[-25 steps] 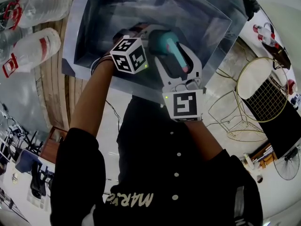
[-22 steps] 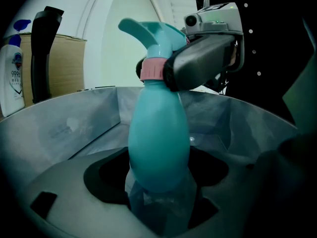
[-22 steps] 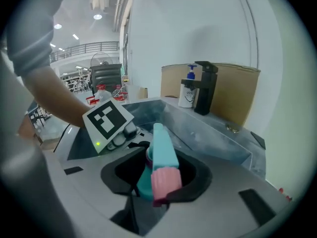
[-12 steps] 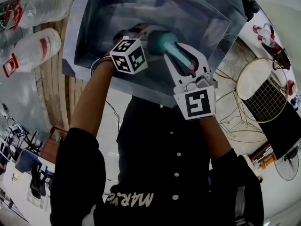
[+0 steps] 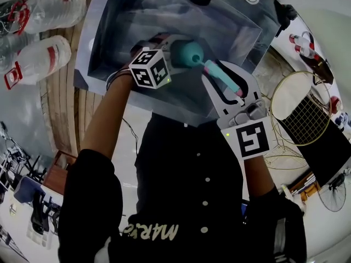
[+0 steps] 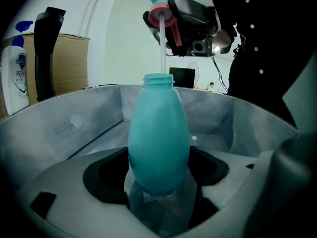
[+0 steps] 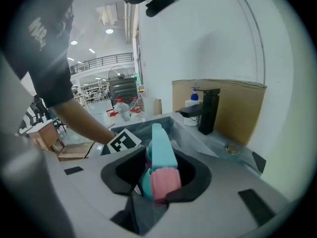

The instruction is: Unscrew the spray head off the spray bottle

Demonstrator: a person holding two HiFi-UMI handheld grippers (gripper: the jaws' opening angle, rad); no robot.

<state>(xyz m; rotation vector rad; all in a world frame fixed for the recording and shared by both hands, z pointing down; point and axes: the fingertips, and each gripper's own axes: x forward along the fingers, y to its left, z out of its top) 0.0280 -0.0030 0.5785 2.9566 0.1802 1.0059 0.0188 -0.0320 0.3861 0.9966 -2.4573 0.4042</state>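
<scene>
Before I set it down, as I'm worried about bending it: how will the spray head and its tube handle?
The spray head looks like hard plastic, so it is probably light. Its thin tube, reaching into the bottle neck, likely flexes and could snag. Its uneven shape probably won't roll.

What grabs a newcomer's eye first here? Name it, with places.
The teal bottle, upright in the left gripper over the grey sink, its neck open. Above it the right gripper, jaws just closed on the pink-and-teal spray head, holds it clear, white tube hanging toward the neck.
</scene>
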